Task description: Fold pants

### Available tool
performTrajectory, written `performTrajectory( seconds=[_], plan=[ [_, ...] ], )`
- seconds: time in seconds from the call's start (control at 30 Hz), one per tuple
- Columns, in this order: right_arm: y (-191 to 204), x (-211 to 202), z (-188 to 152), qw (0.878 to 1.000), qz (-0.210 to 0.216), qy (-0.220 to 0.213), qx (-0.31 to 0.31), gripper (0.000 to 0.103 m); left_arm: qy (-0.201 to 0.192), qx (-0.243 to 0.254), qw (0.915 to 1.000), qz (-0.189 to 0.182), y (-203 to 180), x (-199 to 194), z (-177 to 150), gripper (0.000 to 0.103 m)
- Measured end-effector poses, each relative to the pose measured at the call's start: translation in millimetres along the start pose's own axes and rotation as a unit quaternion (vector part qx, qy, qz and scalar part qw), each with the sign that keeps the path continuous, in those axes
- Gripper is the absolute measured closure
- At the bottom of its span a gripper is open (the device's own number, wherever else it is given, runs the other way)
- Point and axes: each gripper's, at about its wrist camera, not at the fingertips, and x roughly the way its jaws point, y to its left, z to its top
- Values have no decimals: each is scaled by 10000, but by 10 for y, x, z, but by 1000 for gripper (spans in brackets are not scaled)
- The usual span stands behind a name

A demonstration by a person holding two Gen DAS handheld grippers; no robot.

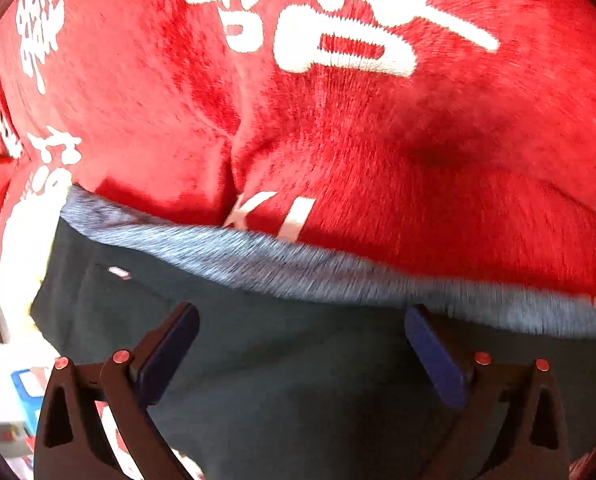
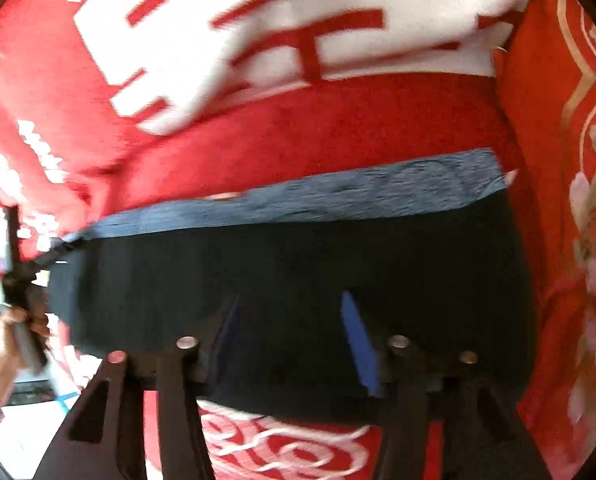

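Dark pants [image 1: 298,380] lie folded flat on a red blanket [image 1: 338,140] with white characters. Their grey-blue waistband [image 1: 258,256] runs across the picture along the far edge. My left gripper [image 1: 301,310] hovers over the dark cloth just short of the waistband, jaws wide open with nothing between them. In the right wrist view the same pants [image 2: 298,272] and waistband [image 2: 358,194] fill the middle. My right gripper [image 2: 291,298] stands over the dark fabric with its jaws partly apart, pads not pressing on cloth. The pants' near edge is hidden behind its fingers.
A red floral cloth [image 2: 578,220] borders the blanket on the right. At the left edge of the right wrist view a person's hand [image 2: 2,360] holds the other gripper by the pants' corner. Blurred white and blue items [image 1: 22,384] lie beyond the blanket's left edge.
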Motion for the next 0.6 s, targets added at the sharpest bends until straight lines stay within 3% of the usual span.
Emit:
performTrajectory(
  seconds=[0.13, 0.27, 0.4, 0.6],
  plan=[
    [361, -27, -263, 9959, 877, 201, 69, 47, 4, 168, 9998, 75, 244, -148, -201, 0],
    [947, 276, -622, 9843, 1681, 536, 103, 47, 66, 110, 9998, 158, 563, -113, -323, 0],
    [1626, 798, -862, 9742, 2112, 774, 168, 47, 35, 162, 9996, 237, 904, 32, -314, 0],
    [2394, 1379, -1053, 9627, 2569, 708, 462, 47, 35, 175, 9997, 164, 1334, 276, -318, 0]
  ],
)
